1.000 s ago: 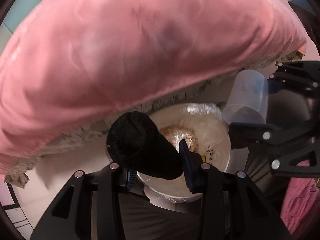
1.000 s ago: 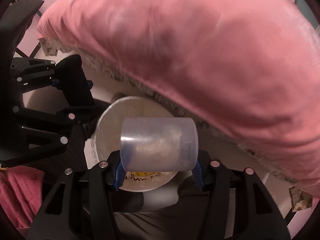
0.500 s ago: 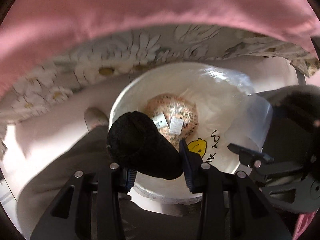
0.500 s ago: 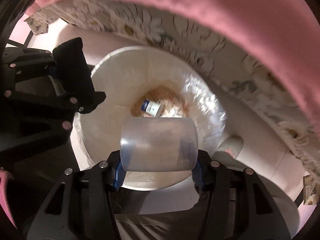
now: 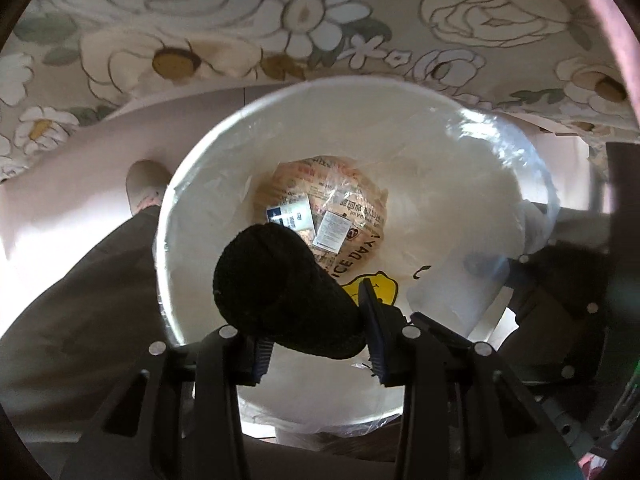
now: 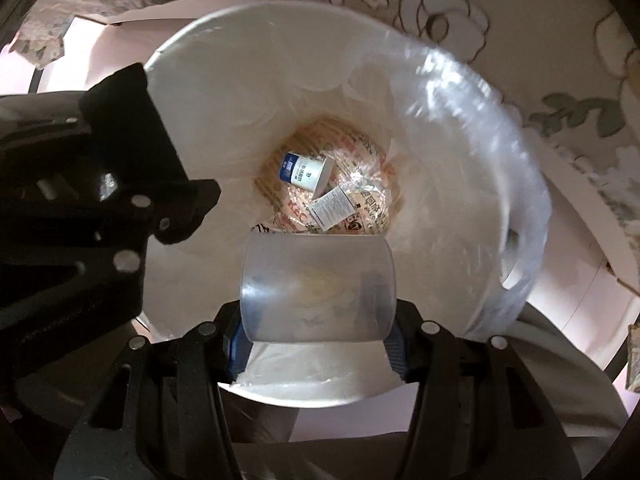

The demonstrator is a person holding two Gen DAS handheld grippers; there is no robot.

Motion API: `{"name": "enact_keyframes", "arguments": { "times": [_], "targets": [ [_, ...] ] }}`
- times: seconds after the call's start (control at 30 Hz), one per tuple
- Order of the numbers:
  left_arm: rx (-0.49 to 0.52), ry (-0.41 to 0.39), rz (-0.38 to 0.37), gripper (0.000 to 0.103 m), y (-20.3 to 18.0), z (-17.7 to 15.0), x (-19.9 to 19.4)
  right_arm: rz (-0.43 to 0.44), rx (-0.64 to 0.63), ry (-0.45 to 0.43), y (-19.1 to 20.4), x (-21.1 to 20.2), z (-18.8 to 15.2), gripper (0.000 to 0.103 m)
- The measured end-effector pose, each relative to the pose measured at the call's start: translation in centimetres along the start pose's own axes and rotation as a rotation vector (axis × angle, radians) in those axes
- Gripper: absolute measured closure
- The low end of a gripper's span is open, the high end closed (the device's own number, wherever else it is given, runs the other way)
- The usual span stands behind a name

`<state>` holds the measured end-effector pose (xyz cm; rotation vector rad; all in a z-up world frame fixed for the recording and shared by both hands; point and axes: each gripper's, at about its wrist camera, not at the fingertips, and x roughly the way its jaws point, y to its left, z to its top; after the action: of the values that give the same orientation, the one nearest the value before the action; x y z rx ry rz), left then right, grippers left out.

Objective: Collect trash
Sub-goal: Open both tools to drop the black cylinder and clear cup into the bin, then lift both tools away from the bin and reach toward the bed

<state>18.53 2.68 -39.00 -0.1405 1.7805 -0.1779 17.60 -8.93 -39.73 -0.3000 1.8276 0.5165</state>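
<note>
A white trash bin (image 5: pixel 192 184) with a clear plastic liner (image 6: pixel 480 128) sits right below both grippers. My left gripper (image 5: pixel 316 336) is shut on a black fuzzy sock-like object (image 5: pixel 280 288) and holds it over the bin's opening. My right gripper (image 6: pixel 316 344) is shut on a clear plastic cup (image 6: pixel 316 292) lying sideways between the fingers, also over the bin (image 6: pixel 208 92). At the bin's bottom lie a printed paper wrapper (image 5: pixel 352 200), a small white-and-blue cup (image 6: pixel 304 172) and a white label (image 6: pixel 332 212). The left gripper body (image 6: pixel 80 208) shows at left in the right wrist view.
A floral bed sheet (image 5: pixel 240 20) hangs just behind the bin. Pale pink floor (image 5: pixel 60 200) lies around it. The person's trouser leg (image 5: pixel 80 300) and foot (image 5: pixel 146 180) are left of the bin. Dark furniture (image 5: pixel 600 320) stands at right.
Both grippers have tilted and come down from facing the pink quilt to looking straight into the bin. Both keep their hold on the black object and the cup.
</note>
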Motion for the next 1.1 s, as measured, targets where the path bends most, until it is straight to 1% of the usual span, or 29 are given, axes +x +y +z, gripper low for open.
{"name": "enact_keyframes", "arguments": {
  "times": [0.2, 0.3, 0.37, 0.57, 0.67, 0.73, 0.83, 0.9, 0.97, 1.03, 1.1],
  "targets": [
    [-0.018, 0.045, -0.017, 0.061, 0.1, 0.1, 1.9, 0.008, 0.010, 0.020, 0.3, 1.1, 0.2, 0.048],
    [-0.024, 0.045, -0.016, 0.058, 0.2, 0.2, 2.1, -0.013, 0.011, 0.036, 0.4, 1.5, 0.2, 0.046],
    [-0.027, 0.043, -0.011, 0.053, 0.2, 0.2, 2.1, -0.008, 0.017, 0.036, 0.3, 1.6, 0.2, 0.045],
    [-0.028, 0.033, -0.005, 0.052, 0.2, 0.1, 1.9, 0.002, 0.034, 0.020, -0.1, 1.2, 0.0, 0.044],
    [-0.021, 0.024, -0.002, 0.052, 0.3, -0.2, 0.8, 0.003, 0.029, 0.007, 0.0, 0.4, -0.2, 0.044],
    [-0.013, 0.013, 0.000, 0.052, 0.3, -0.3, 0.1, 0.006, 0.019, -0.002, 0.2, 0.0, -0.4, 0.044],
    [0.002, -0.017, 0.025, 0.052, -0.2, -1.0, -1.6, 0.010, -0.002, -0.023, 0.5, -0.9, -1.0, 0.044],
    [0.021, -0.050, 0.055, 0.052, -0.3, -1.5, -2.7, 0.013, -0.014, -0.042, 0.7, -2.2, -1.3, 0.044],
    [0.060, -0.074, 0.079, 0.052, -0.4, -1.8, -4.0, 0.006, -0.025, -0.069, 0.7, -3.7, -1.7, 0.044],
    [0.103, -0.119, 0.137, 0.052, -0.7, -2.2, -5.6, -0.002, -0.034, -0.091, 0.7, -5.1, -2.1, 0.044],
    [0.130, -0.157, 0.165, 0.051, -0.9, -2.5, -7.2, -0.011, -0.040, -0.109, 0.8, -6.4, -2.6, 0.044]
  ]
}}
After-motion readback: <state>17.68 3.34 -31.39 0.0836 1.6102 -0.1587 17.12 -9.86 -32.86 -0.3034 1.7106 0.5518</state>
